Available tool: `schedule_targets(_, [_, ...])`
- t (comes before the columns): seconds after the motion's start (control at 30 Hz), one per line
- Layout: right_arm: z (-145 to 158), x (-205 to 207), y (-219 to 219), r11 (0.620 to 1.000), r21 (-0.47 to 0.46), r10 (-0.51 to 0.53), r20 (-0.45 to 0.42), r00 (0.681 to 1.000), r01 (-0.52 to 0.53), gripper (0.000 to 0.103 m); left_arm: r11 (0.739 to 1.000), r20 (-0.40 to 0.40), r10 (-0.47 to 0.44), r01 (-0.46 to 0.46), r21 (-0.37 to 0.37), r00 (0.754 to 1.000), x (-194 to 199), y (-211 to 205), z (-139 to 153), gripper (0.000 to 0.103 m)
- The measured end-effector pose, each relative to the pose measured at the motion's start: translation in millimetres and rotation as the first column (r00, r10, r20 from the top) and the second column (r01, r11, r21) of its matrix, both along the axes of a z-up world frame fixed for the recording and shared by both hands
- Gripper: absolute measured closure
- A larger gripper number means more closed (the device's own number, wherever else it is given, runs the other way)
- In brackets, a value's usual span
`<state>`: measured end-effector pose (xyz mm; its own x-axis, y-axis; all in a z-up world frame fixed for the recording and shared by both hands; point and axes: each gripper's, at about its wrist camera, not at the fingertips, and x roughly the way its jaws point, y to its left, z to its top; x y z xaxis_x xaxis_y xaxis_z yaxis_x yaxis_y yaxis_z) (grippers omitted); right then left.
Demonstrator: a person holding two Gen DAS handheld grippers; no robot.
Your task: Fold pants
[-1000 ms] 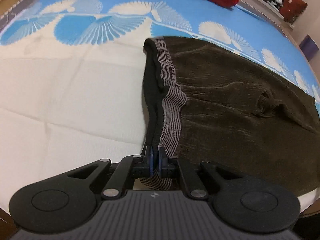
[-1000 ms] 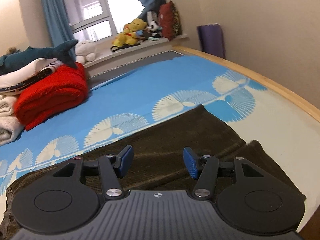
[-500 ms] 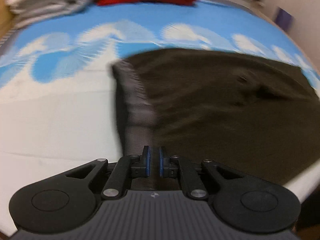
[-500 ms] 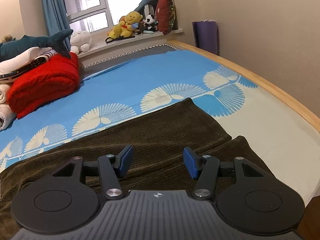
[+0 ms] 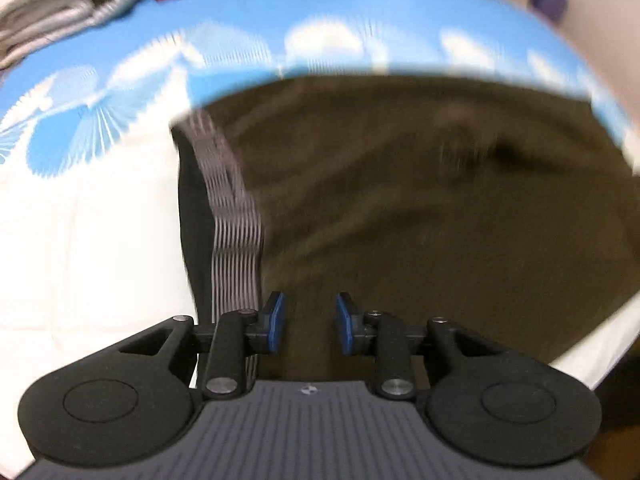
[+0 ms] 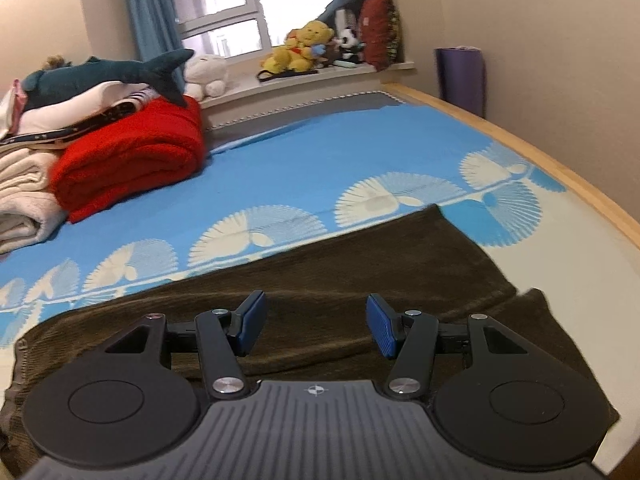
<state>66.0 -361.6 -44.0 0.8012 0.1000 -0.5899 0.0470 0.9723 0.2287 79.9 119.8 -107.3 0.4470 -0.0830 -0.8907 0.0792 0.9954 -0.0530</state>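
Left gripper (image 5: 306, 322): fingers apart, nothing held between the pads. It hangs just above the pants (image 5: 400, 208), beside the striped waistband (image 5: 234, 216); contact cannot be told, as the left view is blurred. Judged: the waist end is laid where it should be, and the opening is set for a fresh grip or a pull-away.

Right gripper (image 6: 314, 326): fingers wide apart, empty, held low over the leg end of the pants (image 6: 360, 264). Touching or just clear cannot be told. Judged: it is poised to take the hems for the next fold toward the waistband.

The pants are laid flat and lengthwise along the near edge of the bed, dark brown ribbed cloth, one leg seemingly stacked on the other, with a step visible at the hem end. Judged: the lengthwise half-fold is done; the crosswise folds are not.

The surface is a bedsheet (image 6: 300, 168), white near the edge, blue with white fan shapes further in. A soft surface, so drag on the cloth is expected.

Further back a red blanket (image 6: 132, 156) is stacked beside pale folded linen (image 6: 24, 196), well apart from the pants. A shark plush (image 6: 108, 76) lies on top of the pile. A wooden frame (image 6: 560, 168) runs along the right side. On the windowsill (image 6: 320, 74) soft toys are lined up; behind them a window (image 6: 224, 12) with blue curtains, and a purple roll (image 6: 460, 76) stands against the wall.
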Motion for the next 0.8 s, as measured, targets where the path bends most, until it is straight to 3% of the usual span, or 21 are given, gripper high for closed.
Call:
schedule_targets(0.1, [4, 7, 11, 0.999, -0.019, 0.033, 0.027, 0.999, -0.032, 0.046, 0.999, 0.117, 0.05, -0.051, 0.007, 0.992, 10, -3, 18, 0.065])
schedule_targets(0.17, [8, 10, 21, 0.997, -0.039, 0.061, 0.044, 0.997, -0.059, 0.046, 0.997, 0.18, 0.073, -0.077, 0.015, 0.981, 14, -10, 29, 0.054])
schedule_targets(0.27, [12, 14, 32, 0.993, -0.063, 0.099, 0.072, 0.992, -0.095, 0.052, 0.996, 0.252, 0.086, -0.086, -0.012, 0.964, 30, -22, 44, 0.051])
schedule_targets(0.33, [15, 17, 38, 0.991, -0.075, 0.12, 0.089, 0.989, -0.114, 0.071, 0.999, 0.274, 0.045, -0.049, 0.008, 0.961, 48, -29, 48, 0.051])
schedule_targets(0.37, [16, 19, 40, 0.99, -0.078, 0.128, 0.095, 0.987, -0.121, 0.076, 0.999, 0.284, 0.028, -0.039, 0.033, 0.958, 61, -33, 49, 0.051])
schedule_targets(0.43, [17, 21, 43, 0.987, -0.085, 0.145, 0.104, 0.984, -0.136, 0.095, 0.998, 0.274, 0.013, -0.03, 0.058, 0.962, 92, -38, 48, 0.055])
schedule_targets(0.53, [18, 21, 47, 0.978, -0.12, 0.182, 0.116, 0.976, -0.168, 0.096, 0.998, 0.232, 0.04, -0.05, 0.036, 0.972, 141, -38, 30, 0.103])
schedule_targets(0.7, [13, 21, 47, 0.962, -0.193, 0.217, 0.103, 0.971, -0.195, 0.096, 0.994, 0.173, 0.103, -0.108, 0.02, 0.979, 199, -20, -25, 0.102])
schedule_targets(0.8, [9, 25, 37, 0.965, -0.186, 0.2, 0.083, 0.976, -0.182, 0.096, 0.992, 0.145, 0.126, -0.129, 0.007, 0.981, 217, -10, -49, 0.082])
